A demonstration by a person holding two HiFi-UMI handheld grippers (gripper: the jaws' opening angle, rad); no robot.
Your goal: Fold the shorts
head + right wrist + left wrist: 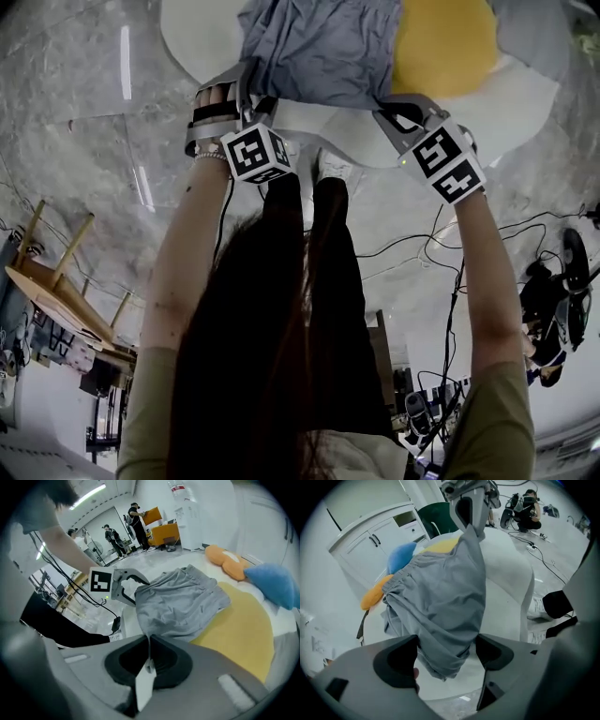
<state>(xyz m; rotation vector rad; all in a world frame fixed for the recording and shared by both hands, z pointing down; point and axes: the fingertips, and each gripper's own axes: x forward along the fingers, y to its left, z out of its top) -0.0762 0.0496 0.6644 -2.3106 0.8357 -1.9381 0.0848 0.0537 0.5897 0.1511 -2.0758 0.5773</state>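
Crumpled grey shorts [309,52] lie on a white table [525,94], partly over a yellow mat [445,42]. My left gripper [251,94] is at the shorts' near left edge. In the left gripper view its jaws [446,653] stand wide, and a hanging fold of the shorts [440,597] droops between them, loose. My right gripper [398,112] is at the near right edge. Its jaws [148,644] are shut on a thin edge of the shorts [183,602], with a white label [143,681] pinched between them. That corner is lifted, as the left gripper view shows [468,508].
An orange plush [225,559] and a blue plush [272,583] lie at the table's far side. A white cabinet [379,536] and a green chair [436,520] stand beyond. Cables [412,253] run over the floor; a wooden stool [56,281] stands at the left.
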